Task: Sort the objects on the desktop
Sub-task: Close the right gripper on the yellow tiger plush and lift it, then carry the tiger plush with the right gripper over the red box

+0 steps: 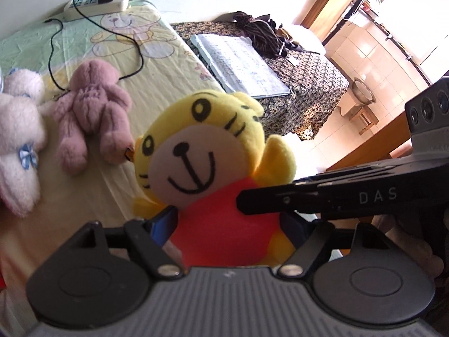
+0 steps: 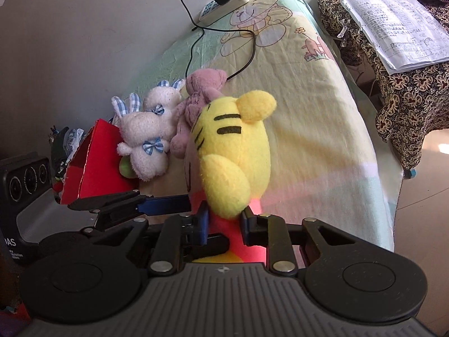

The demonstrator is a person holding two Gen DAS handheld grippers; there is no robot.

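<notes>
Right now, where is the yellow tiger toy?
The yellow tiger toy is up off the bed, between both sets of jaws. In the left wrist view it fills the middle, with the pink teddy lying on the sheet to its left.

- left gripper [image 1: 228, 221]: chunky grey ribbed body behind the jaws, with a tiny cross-shaped mark at the middle of its front edge
- two big black round discs, one either side of the jaws, matte plastic and a bit dusty
- black link arms run forward from the discs, each pinned with a shiny silver screw
- blue pads [image 1: 164, 221] on the inner faces of the fingers
- right gripper [image 2: 224, 221]: same build, grey ribs, black discs, silver screws, blue pads [image 2: 202, 224]
- white "DAS" lettering on the right gripper's black side
- grey block with three round lenses behind the jaws on each unit
</notes>
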